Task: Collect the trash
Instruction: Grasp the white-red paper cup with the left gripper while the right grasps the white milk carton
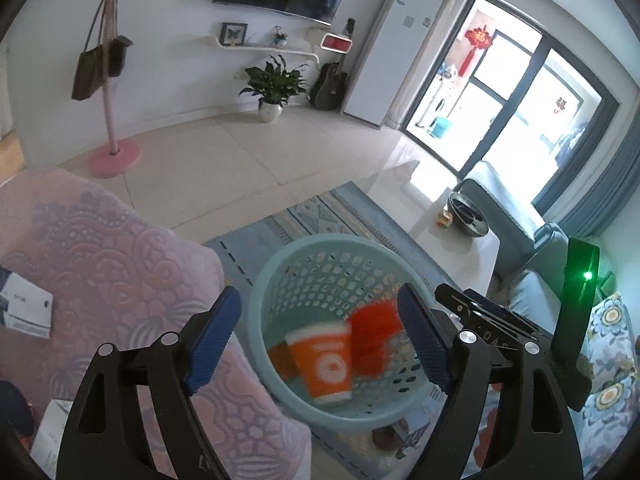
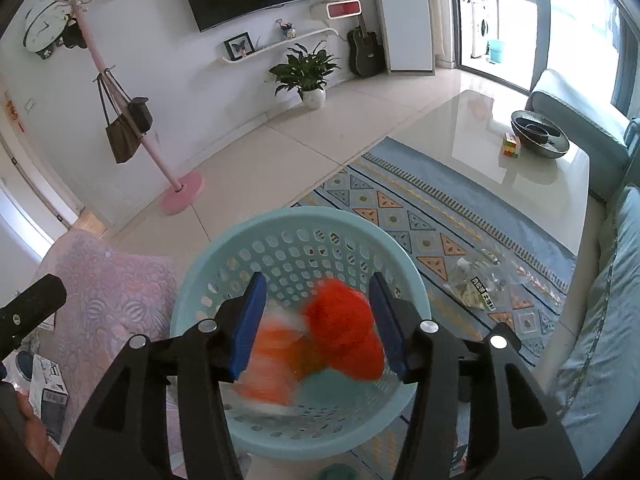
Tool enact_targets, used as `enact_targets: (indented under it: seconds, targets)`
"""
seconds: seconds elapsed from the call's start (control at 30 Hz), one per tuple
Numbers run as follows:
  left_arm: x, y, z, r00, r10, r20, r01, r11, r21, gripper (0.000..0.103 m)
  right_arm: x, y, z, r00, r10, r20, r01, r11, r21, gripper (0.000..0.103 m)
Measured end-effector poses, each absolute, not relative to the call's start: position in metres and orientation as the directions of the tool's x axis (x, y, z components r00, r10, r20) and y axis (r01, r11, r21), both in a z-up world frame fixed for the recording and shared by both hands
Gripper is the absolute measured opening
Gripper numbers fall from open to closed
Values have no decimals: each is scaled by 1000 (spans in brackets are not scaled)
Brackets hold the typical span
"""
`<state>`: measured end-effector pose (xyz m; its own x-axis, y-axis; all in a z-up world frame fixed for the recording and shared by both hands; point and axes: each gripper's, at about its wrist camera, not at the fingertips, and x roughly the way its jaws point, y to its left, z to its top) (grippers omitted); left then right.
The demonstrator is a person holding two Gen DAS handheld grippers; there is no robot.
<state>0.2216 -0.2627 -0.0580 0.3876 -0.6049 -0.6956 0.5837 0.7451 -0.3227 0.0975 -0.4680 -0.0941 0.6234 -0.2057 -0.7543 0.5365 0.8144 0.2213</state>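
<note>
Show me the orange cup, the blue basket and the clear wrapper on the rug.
orange cup [image 1: 326,364], left wrist view, its side.
blue basket [image 2: 224,252], right wrist view, far-left rim.
clear wrapper [image 2: 478,280], right wrist view, its middle.

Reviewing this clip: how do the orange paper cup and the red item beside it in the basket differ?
The orange paper cup has a firm tapered shape with a white rim and a round white logo; the red item is a shapeless, crumpled-looking mass with no visible print. The cup is orange, the red item a deeper red. The cup lies tilted nearer the left gripper, the red item behind it. Both are blurred inside the light blue perforated basket, gripped by neither gripper.
</note>
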Motion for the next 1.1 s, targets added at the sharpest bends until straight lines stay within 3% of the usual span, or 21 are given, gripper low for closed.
enact_targets:
  seconds: [0.43,0.63,0.8,1.0,1.1]
  targets:
    - [189,-203,-23,490,-629,-604,594,748,-297,78,99,-411,-49,724,-148,-674,396,889,230,51]
    - [171,-157,-5,569,-599,-563,551,786,-280,78,101,-353,-20,796,-69,-602,251,942,223,58]
    - [159,-92,6,649,-540,-536,464,839,-283,78,99,-295,-8,831,42,-554,120,960,252,69]
    - [149,-15,-3,702,-449,-553,330,893,-307,78,105,-223,-22,789,135,-600,35,964,262,82]
    - [145,18,-17,705,-410,-579,258,909,-329,78,111,-192,-38,747,151,-647,34,964,265,82]
